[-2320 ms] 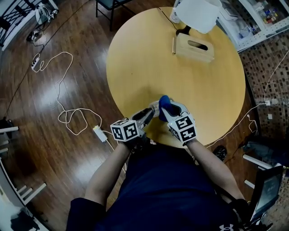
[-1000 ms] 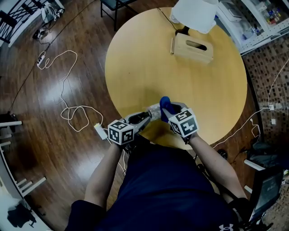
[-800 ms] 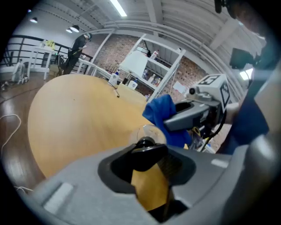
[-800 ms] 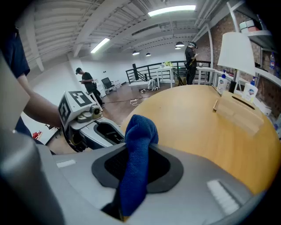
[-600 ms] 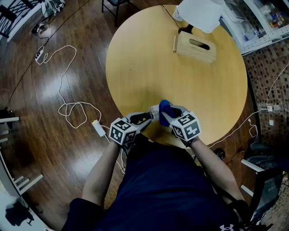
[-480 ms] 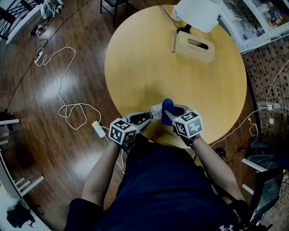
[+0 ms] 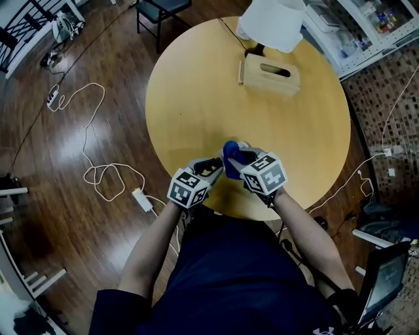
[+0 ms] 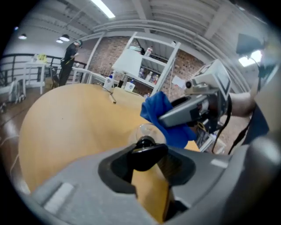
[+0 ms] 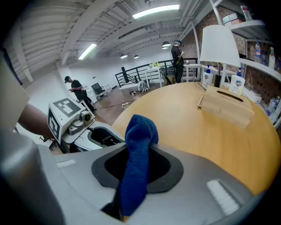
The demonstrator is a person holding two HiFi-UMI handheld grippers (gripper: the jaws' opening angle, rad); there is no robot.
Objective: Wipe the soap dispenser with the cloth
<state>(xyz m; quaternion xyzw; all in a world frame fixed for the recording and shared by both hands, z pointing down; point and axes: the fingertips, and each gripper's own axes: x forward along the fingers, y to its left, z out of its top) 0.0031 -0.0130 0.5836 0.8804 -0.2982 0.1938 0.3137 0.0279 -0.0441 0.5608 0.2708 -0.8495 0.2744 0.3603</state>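
Observation:
Over the near edge of the round wooden table (image 7: pixel 196 98), my left gripper (image 7: pixel 215 166) is shut on the soap dispenser. In the left gripper view its black pump (image 8: pixel 147 152) sits between the jaws, with the clear bottle (image 8: pixel 146 131) just beyond. My right gripper (image 7: pixel 239 160) is shut on the blue cloth (image 7: pixel 230 154), which stands up out of its jaws in the right gripper view (image 9: pixel 137 158). The cloth (image 8: pixel 163 115) lies against the right side of the bottle. The two grippers meet tip to tip. From the head view the bottle is mostly hidden by cloth and grippers.
At the table's far side stand a wooden tissue box (image 7: pixel 270 73) and a lamp with a white shade (image 7: pixel 273 23). White cables (image 7: pixel 98 173) and a power strip lie on the wooden floor at left. A chair (image 7: pixel 160 8) and shelves (image 7: pixel 366 26) stand beyond the table.
Both grippers have shifted a little farther over the table, the left one rolling about its own axis. The cloth stays against the dispenser, and both grips are unchanged.

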